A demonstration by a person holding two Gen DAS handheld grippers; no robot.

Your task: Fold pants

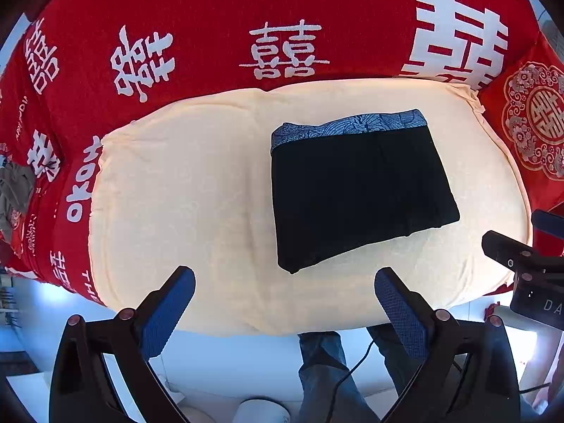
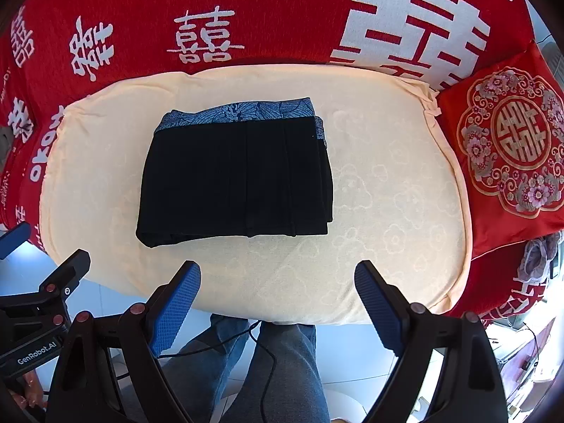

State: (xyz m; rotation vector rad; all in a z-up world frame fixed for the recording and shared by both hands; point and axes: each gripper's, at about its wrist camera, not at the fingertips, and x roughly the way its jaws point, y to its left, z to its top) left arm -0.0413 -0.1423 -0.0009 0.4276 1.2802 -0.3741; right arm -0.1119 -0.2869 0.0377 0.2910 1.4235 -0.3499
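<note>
The left gripper (image 1: 284,282) has its two blue-padded black fingers (image 1: 169,303) spread wide apart with nothing between them. Its tips hang over the near edge of a cream-coloured textured towel (image 1: 169,190) spread as a pad. Just beyond the right-hand finger, and apart from it, lies the folded pair of black pants (image 1: 359,190), a compact rectangle with a blue patterned fabric band (image 1: 352,123) showing along its far edge. The other tool's black body sits at the right edge of this view.

The right gripper (image 2: 277,280) is equally wide open, its blue-padded fingers (image 2: 377,303) holding nothing and hovering above the towel's (image 2: 387,194) near edge. The folded pants (image 2: 232,176) lie ahead of and beyond its left finger, resting flat on the towel, with stacked layers visible at the near and right edges and the band (image 2: 243,112) at the far side. The left gripper appears at the lower left of this view, also clear of the cloth.

Outward from the towel, a red blanket printed with large white characters (image 2: 211,7) covers the surface behind and around it. Beyond the right finger, off the towel's corner, stands a red satin cushion with a gold and floral medallion (image 2: 511,141). Below both grippers the person's blue-jeaned legs (image 2: 282,370) and a thin black cable (image 2: 268,363) show over a pale tiled floor (image 2: 352,345).
</note>
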